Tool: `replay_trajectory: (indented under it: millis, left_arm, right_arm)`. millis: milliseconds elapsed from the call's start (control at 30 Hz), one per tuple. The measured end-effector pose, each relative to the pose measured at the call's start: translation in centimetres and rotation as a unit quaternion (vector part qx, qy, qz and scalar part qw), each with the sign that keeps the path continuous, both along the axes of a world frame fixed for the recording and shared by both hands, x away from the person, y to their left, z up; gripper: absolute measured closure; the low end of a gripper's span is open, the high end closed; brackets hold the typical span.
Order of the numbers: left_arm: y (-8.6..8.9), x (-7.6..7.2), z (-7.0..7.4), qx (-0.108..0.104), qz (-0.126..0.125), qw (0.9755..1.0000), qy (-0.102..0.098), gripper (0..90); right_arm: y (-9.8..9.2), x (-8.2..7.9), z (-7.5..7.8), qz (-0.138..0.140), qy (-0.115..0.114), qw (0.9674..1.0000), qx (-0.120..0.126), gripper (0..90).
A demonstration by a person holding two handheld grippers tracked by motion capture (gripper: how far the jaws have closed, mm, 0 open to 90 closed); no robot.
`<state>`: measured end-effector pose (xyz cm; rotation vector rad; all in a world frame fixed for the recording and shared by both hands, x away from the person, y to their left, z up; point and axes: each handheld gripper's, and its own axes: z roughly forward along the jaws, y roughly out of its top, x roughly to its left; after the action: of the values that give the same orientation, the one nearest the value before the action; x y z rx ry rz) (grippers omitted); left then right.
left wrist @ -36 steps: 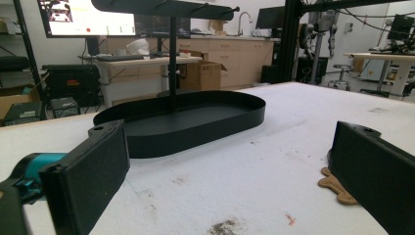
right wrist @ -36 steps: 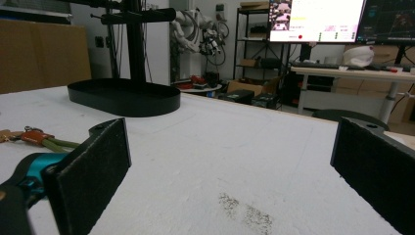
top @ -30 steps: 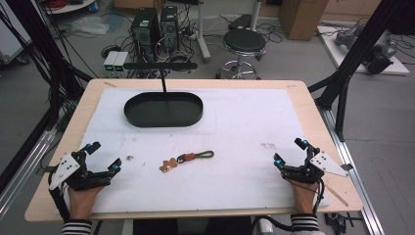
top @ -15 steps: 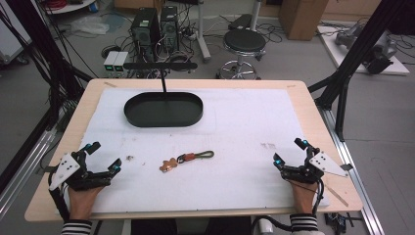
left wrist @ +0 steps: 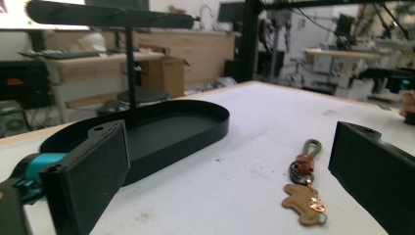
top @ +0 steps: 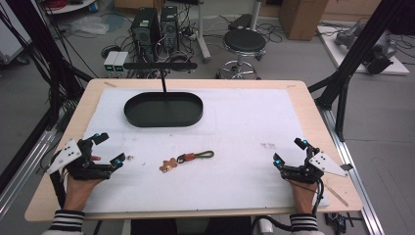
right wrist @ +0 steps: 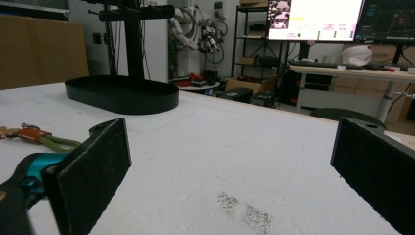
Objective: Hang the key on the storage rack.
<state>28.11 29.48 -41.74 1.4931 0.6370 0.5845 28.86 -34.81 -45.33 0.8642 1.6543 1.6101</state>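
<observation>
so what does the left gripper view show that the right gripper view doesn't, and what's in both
Left gripper view alone: the brown gingerbread-figure leather charm at the keychain's near end, with the small metal ring above it, and the inside floor of the tray.

Right gripper view alone: a dark speckled stain on the white cover, and lit monitor screens beyond the table.

Both: the black oval metal tray with its upright T-shaped stand, the keychain's olive-green cord loop, the white table cover, and each tool's own two black jaws standing wide apart with nothing between them.

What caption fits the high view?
Two open grippers, left and right, rest beside a keychain below a black tray.
</observation>
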Motion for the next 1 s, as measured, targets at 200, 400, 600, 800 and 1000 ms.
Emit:
replay_trajectory:
  millis: [200,400,600,800,1000]
  left_arm:
    - [-1.1,1.8,2.4,0.035,-0.040,0.9981,0.030,2.2]
    - [-2.8,3.3,4.4,0.095,-0.073,0.9916,0.051,2.2]
    - [-5.2,4.9,6.2,0.139,-0.102,0.9828,0.066,2.2]
    - [-7.2,5.7,7.1,0.178,-0.126,0.9729,0.076,2.2]
    - [-8.9,6.7,7.6,0.211,-0.148,0.9619,0.092,2.2]
  right_arm:
    - [0.0,0.1,0.0,0.000,-0.001,1.0000,-0.001,0.4]
    - [0.0,0.0,0.0,-0.001,0.000,1.0000,-0.002,0.4]
    - [0.0,0.1,0.0,-0.001,-0.004,1.0000,-0.001,0.4]
    - [0.0,0.1,0.0,-0.001,-0.004,1.0000,-0.001,0.4]
    - [-0.1,0.1,0.0,-0.001,-0.002,1.0000,0.000,0.4]
